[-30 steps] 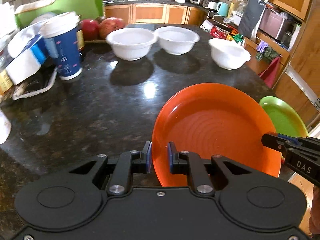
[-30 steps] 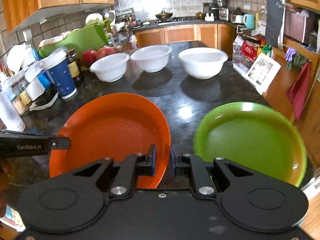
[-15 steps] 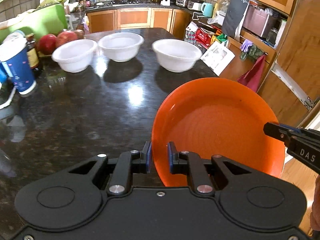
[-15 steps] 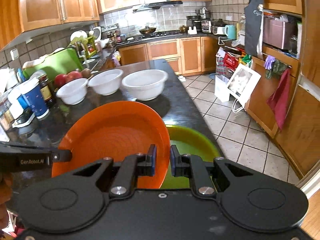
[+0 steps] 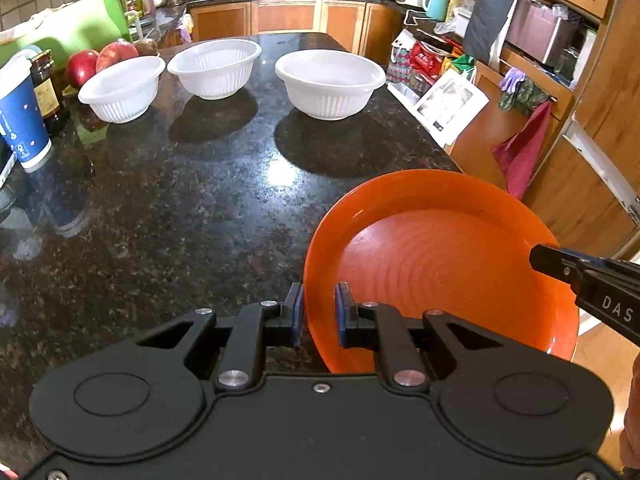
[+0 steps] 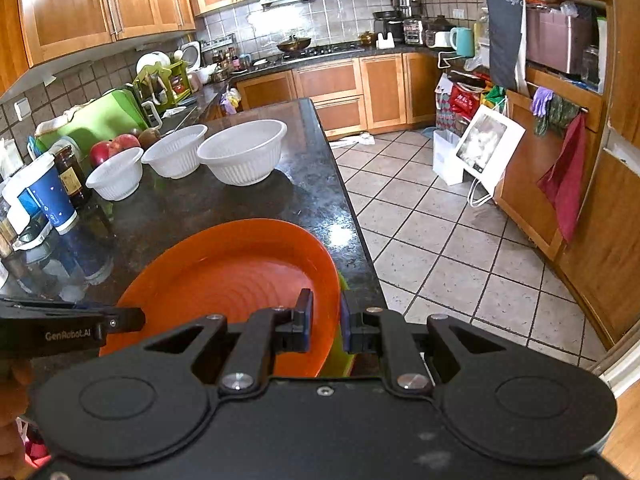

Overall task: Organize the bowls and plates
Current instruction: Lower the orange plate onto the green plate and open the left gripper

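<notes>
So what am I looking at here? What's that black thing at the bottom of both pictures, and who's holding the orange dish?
There is no robot. A person holds a two-finger gripper in each hand, and each carries a camera looking along its fingers; the black shape is the gripper's body. One picture is from the left gripper, the other from the right gripper. Both are shut on opposite rims of the orange plate. Under it, a sliver of a green plate shows. On the dark stone counter stand three white bowls: small, middle and large. At the left are a blue cup, a jar and red fruit.
</notes>
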### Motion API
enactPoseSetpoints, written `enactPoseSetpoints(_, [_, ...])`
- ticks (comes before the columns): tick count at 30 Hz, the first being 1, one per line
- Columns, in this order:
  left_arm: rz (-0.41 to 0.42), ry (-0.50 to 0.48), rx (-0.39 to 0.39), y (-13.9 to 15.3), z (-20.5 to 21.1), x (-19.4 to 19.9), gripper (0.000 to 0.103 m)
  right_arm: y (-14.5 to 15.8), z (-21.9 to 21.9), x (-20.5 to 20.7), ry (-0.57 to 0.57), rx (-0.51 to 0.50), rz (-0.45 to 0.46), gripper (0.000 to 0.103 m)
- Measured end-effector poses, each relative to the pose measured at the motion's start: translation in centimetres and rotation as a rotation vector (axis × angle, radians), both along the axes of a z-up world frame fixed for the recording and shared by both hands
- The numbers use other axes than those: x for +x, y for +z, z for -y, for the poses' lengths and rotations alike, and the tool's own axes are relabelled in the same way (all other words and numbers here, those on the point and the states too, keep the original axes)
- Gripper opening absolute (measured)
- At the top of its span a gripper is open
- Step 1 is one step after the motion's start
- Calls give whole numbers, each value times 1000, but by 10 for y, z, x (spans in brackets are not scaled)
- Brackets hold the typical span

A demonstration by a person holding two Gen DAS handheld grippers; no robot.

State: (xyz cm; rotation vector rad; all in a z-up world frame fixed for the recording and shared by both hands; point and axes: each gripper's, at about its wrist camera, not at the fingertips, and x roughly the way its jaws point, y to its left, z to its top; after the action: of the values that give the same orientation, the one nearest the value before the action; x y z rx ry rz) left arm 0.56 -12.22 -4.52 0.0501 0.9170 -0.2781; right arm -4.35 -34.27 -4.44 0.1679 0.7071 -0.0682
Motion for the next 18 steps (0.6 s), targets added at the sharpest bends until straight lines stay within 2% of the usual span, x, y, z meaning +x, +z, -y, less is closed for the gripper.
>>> enactPoseSetpoints(5, [-8,23,9,-4,4,-1,21,-7,2,7,16,11,-16,17])
enactPoseSetpoints(7, [-5,27,9,-4,6,-3,23,-10,2,9,22,17,-27,23])
enactPoseSetpoints(8, [-5,30,11,-4,7,-3,30,-10,1,11,19,16,-24,28])
enactPoseSetpoints(10, [-4,23,7,-3,8,-4,35,-11,1,12,13,1,-14,33])
enactPoseSetpoints(12, [-3,28,8,-3,8,-5,46,-11,-2,12,15,-29,0,49])
enactPoseSetpoints(14, [2,32,10,-2,7,-5,51,-10,-5,10,7,-61,23,52])
enactPoseSetpoints(18, [3,36,8,-1,1,-4,51,-7,-11,9,8,-100,60,58])
